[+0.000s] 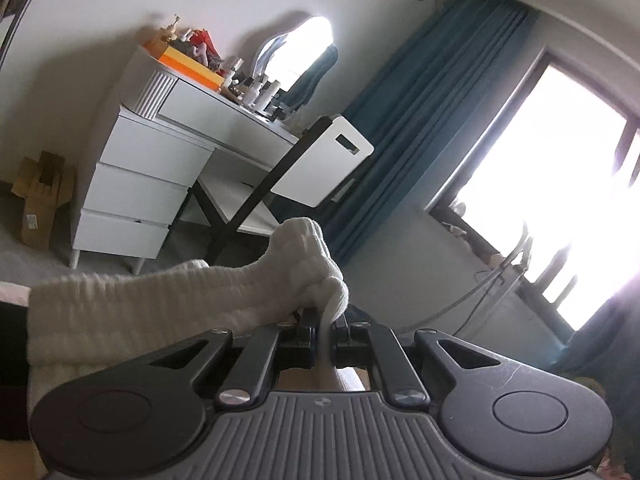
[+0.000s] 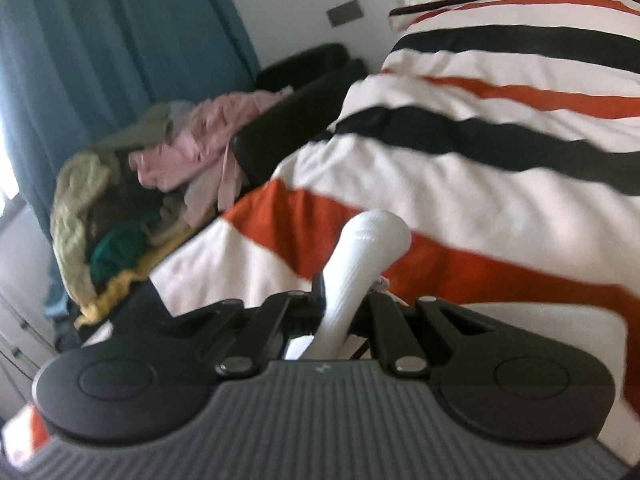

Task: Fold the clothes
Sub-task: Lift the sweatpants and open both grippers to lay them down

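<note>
In the left wrist view my left gripper point(image 1: 325, 318) is shut on a bunched end of a white ribbed sock point(image 1: 168, 300), which stretches away to the left in the air. In the right wrist view my right gripper point(image 2: 348, 300) is shut on a white sock point(image 2: 372, 240); its rounded end sticks up past the fingers over the striped bed cover point(image 2: 460, 176). Whether both grippers hold the same sock, I cannot tell. The right wrist view is blurred by motion.
A white dresser point(image 1: 152, 168) with clutter and a mirror point(image 1: 296, 52) stands by the wall, a white chair point(image 1: 320, 160) beside it. Blue curtains point(image 1: 432, 112) flank a bright window. A pile of mixed clothes point(image 2: 160, 172) lies at the bed's left edge.
</note>
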Available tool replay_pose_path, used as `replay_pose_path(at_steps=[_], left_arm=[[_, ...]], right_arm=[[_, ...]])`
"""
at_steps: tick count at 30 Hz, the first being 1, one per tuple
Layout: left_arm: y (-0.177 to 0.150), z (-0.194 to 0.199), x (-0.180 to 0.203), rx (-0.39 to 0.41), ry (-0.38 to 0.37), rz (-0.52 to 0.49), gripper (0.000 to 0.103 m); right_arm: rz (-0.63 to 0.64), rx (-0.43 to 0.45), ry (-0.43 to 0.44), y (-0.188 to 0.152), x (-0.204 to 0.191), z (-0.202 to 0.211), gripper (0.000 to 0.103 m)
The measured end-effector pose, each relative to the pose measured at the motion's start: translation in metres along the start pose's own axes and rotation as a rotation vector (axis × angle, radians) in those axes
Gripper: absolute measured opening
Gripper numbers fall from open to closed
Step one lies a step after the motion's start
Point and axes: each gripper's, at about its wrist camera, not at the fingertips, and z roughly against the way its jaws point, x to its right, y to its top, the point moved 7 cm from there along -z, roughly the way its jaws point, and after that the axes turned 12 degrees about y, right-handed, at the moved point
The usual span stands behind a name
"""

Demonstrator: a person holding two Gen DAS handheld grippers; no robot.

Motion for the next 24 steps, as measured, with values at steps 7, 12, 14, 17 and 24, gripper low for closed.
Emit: replay_pose_path(at_steps=[7,12,14,17,24], left_arm=[[-0.013,-0.009,0.000,-0.014,0.020,-0.035,0.013],[-0.008,0.007,-0.012,-0.099,-0.029,-0.033,0.046],[-0.008,0.014,-0.015,-0.152,-0.064,-0.036,0.055],[-0.005,0.029,-0.027,-0.213,-0.101,-0.038,0.067],[0.002,0.061,-0.079,-0.388,-0.159,-0.139,0.070]], right_arm=[[0.036,0.000,-0.044,-0.015,-0.006,-0.019,0.008],[-0.002,-0.048,0.014,-0.009,-0.002,-0.002,0.031],[-0.018,-0.052,0.057,-0.005,0.002,0.017,0.069],[-0.059,-0.027,0.104,-0.001,0.013,0.056,0.077],[-0.212,-0.038,0.210,-0.019,0.056,0.139,0.078]])
